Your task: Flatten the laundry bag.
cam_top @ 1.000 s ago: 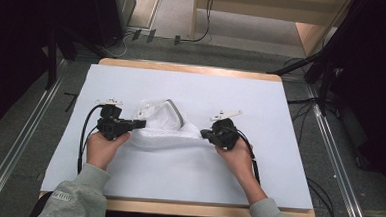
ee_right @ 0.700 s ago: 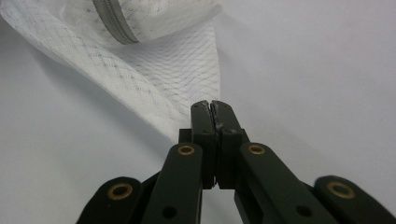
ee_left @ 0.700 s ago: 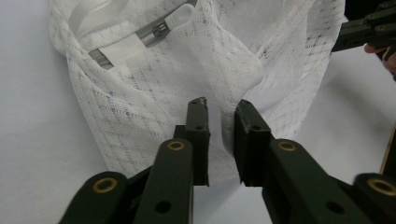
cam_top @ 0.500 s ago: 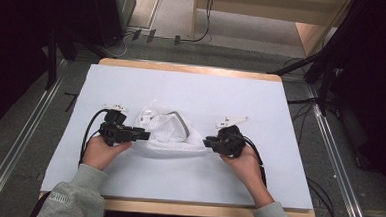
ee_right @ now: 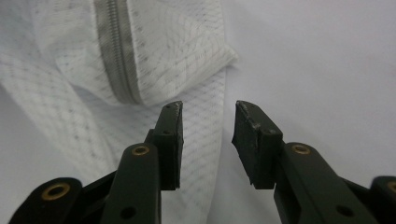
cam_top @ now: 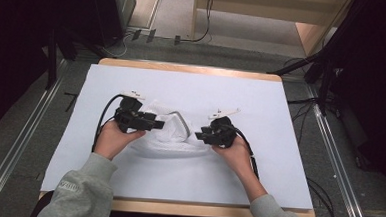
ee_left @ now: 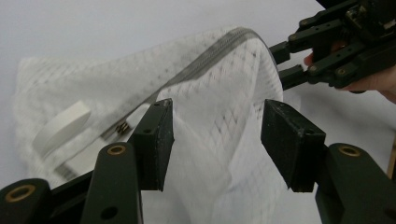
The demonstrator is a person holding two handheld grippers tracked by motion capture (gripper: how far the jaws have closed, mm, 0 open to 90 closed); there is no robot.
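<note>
Mesh bag [cam_top: 172, 132], white with one grey zipper [ee_left: 212, 58] along its edge, is the single thing you are working on; it lies crumpled near the middle of the white sheet [cam_top: 261, 99] that covers the table [cam_top: 193, 68]. Your left gripper [cam_top: 157, 124] sits at the bag's left side, and in the left gripper view its jaws stand wide apart, having just been opening, with loose mesh lying between them but neither pad pressing on it. Your right gripper [cam_top: 199, 136] sits at the bag's right side; in the right gripper view its jaws are also parted, having just been opening, with a fold of mesh under the left pad and bare sheet under the gap, so nothing is clamped. Inside the bag, to the left of the zipper in the left gripper view, you can see one white ring-shaped object [ee_left: 60, 128] through the mesh; what it is cannot be told. Two hands, two grippers, one bag: nothing else rests on the sheet near the bag. Beyond the table's far edge, cables [cam_top: 184, 38] run across the floor.
</note>
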